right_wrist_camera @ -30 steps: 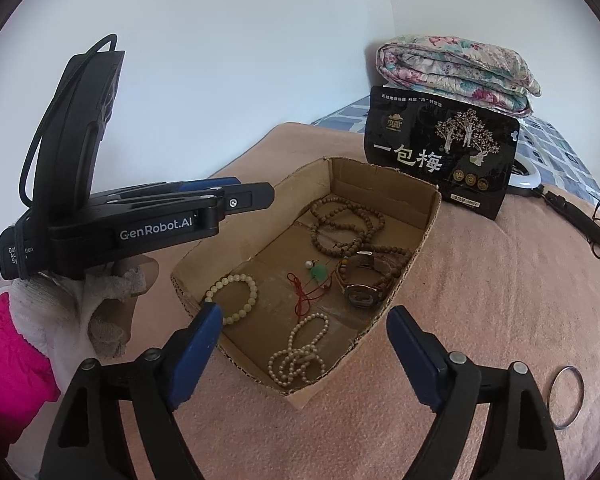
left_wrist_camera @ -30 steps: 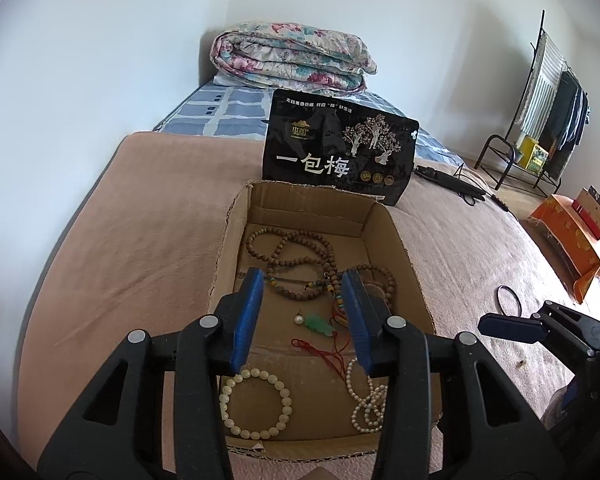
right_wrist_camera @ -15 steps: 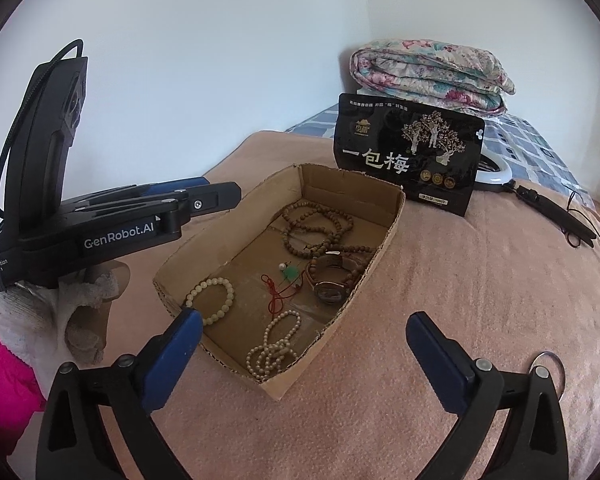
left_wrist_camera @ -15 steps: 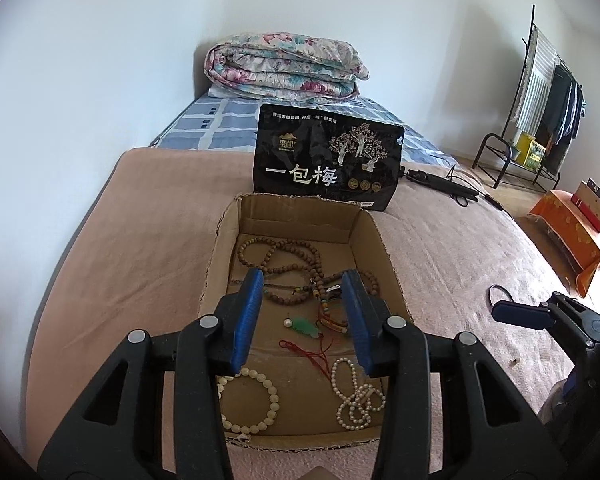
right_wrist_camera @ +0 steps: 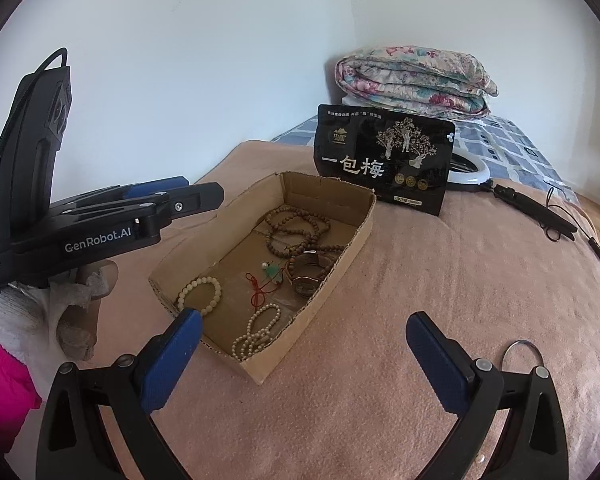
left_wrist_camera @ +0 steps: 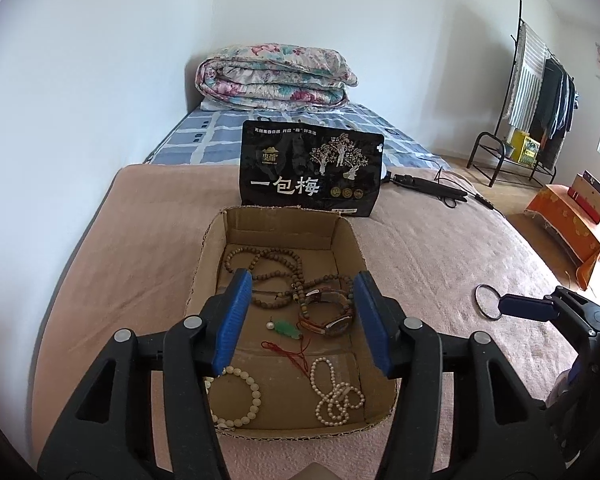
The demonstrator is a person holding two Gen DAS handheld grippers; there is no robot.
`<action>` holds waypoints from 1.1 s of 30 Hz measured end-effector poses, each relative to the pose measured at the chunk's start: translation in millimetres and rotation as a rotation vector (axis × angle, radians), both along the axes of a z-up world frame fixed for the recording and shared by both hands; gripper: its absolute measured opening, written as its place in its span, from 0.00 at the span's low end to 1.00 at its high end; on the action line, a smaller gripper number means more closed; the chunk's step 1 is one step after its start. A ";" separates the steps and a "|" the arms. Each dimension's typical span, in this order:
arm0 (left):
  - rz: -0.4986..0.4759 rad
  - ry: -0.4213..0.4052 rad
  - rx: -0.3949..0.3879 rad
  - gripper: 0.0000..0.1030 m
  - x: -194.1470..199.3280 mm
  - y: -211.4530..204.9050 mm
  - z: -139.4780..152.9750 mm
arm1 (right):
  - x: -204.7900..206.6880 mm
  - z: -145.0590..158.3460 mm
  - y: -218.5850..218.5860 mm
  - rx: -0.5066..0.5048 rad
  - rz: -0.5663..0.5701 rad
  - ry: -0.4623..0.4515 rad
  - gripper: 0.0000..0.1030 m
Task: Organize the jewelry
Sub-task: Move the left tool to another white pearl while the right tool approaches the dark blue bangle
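Inside the cardboard box point(left_wrist_camera: 342, 236) most jewelry lies; metal ring point(right_wrist_camera: 523, 354) remains out; left gripper point(left_wrist_camera: 304, 322) jaws opening empty, right gripper point(right_wrist_camera: 304, 360) wide, empty

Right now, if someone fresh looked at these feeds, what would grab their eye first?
The cardboard box in the middle of the pink blanket, holding wooden beads, a watch, a green pendant and pale bracelets. Behind it stands a black bag with white lettering. A metal ring lies alone on the blanket by the open right gripper; the left gripper is opening, empty, over the box.
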State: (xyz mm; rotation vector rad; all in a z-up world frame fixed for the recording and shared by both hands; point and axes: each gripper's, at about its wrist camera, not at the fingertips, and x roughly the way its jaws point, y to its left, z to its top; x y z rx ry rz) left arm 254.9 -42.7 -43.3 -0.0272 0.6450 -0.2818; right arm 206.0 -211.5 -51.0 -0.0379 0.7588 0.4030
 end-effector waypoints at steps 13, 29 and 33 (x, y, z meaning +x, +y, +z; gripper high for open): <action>-0.054 -0.014 0.007 0.53 -16.0 -29.0 9.7 | -19.2 6.7 -47.7 -0.009 -0.072 -0.024 1.00; -0.184 0.016 -0.017 0.53 -36.2 -89.3 1.4 | -47.2 6.3 -154.8 -0.034 -0.225 -0.021 1.00; -0.224 0.041 -0.019 0.53 -41.0 -106.5 -6.9 | -47.4 1.9 -179.2 -0.026 -0.258 -0.007 1.00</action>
